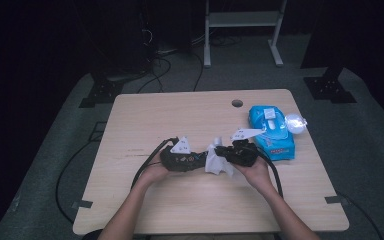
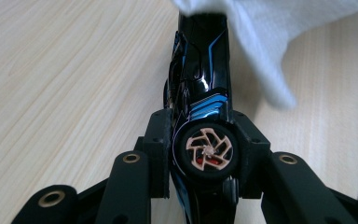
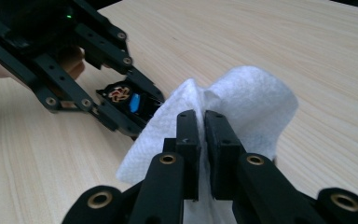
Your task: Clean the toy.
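Note:
My left gripper (image 2: 204, 128) is shut on a glossy black toy car (image 2: 200, 79) with blue stripes; its pads press the car's sides around a copper-spoked wheel (image 2: 209, 150). A white wipe (image 2: 261, 32) drapes over the car's far end. My right gripper (image 3: 201, 126) is shut on that wipe (image 3: 256, 98), pinched between its jaws, and faces the left gripper (image 3: 121, 105) and the car (image 3: 126, 100). In the high view both grippers, left (image 1: 200, 161) and right (image 1: 220, 152), meet at mid-table with the wipe (image 1: 214, 162) between them.
A blue pack of wipes (image 1: 271, 131) lies right of the right hand, with a clear plastic piece (image 1: 295, 122) beside it. The wooden table (image 1: 180, 115) has a cable hole (image 1: 237, 103) near its far edge. Cables trail off the left side.

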The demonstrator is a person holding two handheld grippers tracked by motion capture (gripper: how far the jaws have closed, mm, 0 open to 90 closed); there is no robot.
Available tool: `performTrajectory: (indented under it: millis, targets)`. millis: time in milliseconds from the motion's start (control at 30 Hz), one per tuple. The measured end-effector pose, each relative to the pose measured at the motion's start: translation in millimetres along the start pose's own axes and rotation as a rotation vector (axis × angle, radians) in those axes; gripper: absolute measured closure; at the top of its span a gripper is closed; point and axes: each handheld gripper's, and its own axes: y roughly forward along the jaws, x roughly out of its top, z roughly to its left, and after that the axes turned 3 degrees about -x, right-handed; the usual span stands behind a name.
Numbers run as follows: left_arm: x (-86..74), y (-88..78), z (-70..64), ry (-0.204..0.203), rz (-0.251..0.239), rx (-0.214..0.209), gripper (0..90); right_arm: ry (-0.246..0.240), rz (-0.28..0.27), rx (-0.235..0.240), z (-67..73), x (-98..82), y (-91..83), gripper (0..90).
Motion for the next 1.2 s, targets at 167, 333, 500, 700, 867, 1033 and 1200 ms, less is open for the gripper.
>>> performTrajectory:
  millis: [167, 333, 500, 700, 867, 1033, 1200]
  targets:
    - [-6.0, -9.9, 5.8, 0.002, 0.010, -0.019, 64.3, 0.017, -0.014, 0.002, -2.2, -1.5, -5.1, 83.6]
    - [-14.7, -21.7, 12.9, 0.003, 0.023, -0.047, 64.3, 0.008, -0.016, 0.027, 5.7, 0.8, 1.7, 83.6]
    - [-15.9, -22.9, 13.9, -0.023, 0.004, -0.048, 59.2, 0.021, 0.001, 0.021, 0.5, -3.4, 4.2, 83.6]
    - [3.1, -12.4, 8.7, -0.012, 0.013, -0.022, 44.0, 0.062, 0.000, 0.025, -13.8, -10.3, -3.7, 83.6]
    - [16.6, 5.0, 7.0, 0.007, 0.088, -0.021, 38.3, 0.071, -0.009, 0.028, -19.5, -11.8, -10.7, 83.6]
    - [31.6, 17.4, 5.7, 0.039, 0.141, -0.003, 36.6, 0.094, -0.013, 0.026, -24.7, -18.0, -11.9, 83.6]
    - [39.5, 28.3, 4.3, 0.062, 0.269, 0.024, 45.8, 0.102, -0.013, 0.035, -25.6, -18.9, -9.1, 83.6]
